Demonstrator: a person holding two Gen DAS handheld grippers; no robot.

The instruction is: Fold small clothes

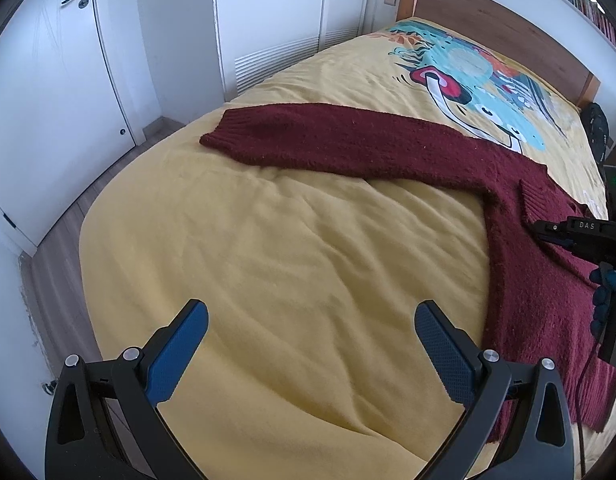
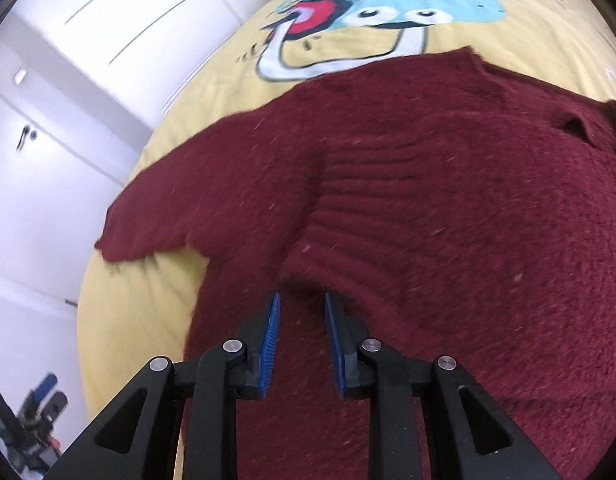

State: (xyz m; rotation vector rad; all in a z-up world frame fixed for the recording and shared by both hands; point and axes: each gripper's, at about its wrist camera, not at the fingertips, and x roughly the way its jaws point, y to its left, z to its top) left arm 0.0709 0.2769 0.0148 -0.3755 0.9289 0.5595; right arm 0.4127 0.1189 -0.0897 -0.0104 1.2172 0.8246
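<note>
A dark red knitted sweater [image 1: 547,300] lies spread on the yellow bedspread [image 1: 288,240]. One long sleeve [image 1: 327,140] stretches out to the left. The other sleeve is folded in over the body, and its ribbed cuff [image 2: 367,208] rests on the chest. My left gripper [image 1: 311,320] hovers open over bare bedspread, left of the sweater's side edge, with nothing between its blue pads. My right gripper [image 2: 302,300] is low over the sweater [image 2: 487,240], just short of the cuff. Its jaws are a narrow gap apart and grip nothing. In the left wrist view the right gripper [image 1: 547,230] points at that cuff.
The bedspread has a cartoon print [image 2: 387,12] beyond the sweater. A wooden headboard [image 1: 487,12] stands at the far end. White wardrobe doors [image 1: 276,20] and a room door [image 1: 48,80] line the left side. Wooden floor [image 1: 60,248] runs along the bed's left edge.
</note>
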